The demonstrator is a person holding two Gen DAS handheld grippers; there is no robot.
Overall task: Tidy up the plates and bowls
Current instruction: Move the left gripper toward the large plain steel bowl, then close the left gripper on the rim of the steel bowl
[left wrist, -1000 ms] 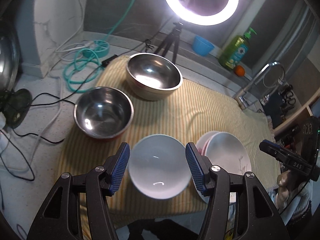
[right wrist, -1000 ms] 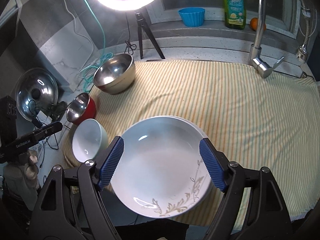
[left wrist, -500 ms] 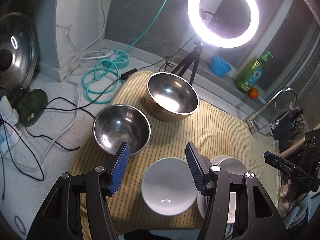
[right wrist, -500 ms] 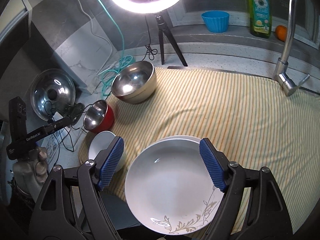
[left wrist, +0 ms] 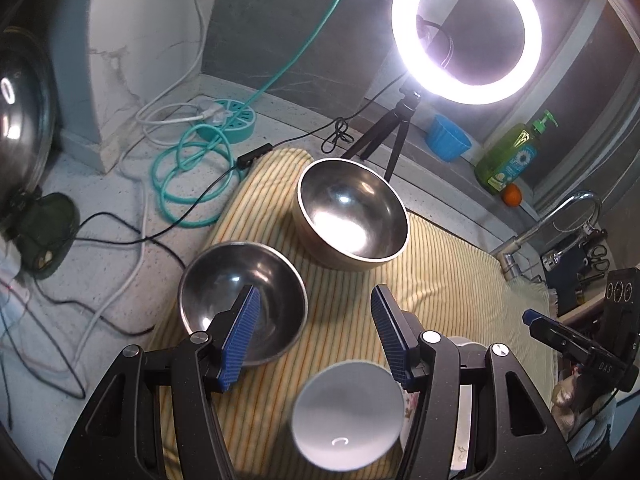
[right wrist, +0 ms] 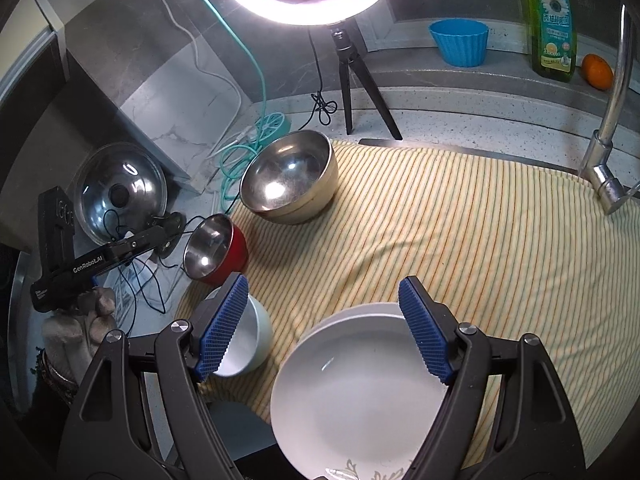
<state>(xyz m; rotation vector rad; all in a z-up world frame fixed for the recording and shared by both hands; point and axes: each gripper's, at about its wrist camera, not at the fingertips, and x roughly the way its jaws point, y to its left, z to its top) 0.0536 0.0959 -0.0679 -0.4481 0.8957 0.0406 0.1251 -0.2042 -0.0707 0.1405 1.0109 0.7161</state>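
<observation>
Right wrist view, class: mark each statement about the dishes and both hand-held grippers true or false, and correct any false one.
1. The right hand-held gripper is open and holds nothing. True.
2. The red bowl lies on the white plate. False: it sits apart, at the striped cloth's left edge.
3. The large steel bowl lies nearer the ring light than the red bowl does. True.
4. The left hand-held gripper is shut on the white bowl. False: it is open, with the bowl free below it.
5. An orange lies beside the soap bottle. True.
</observation>
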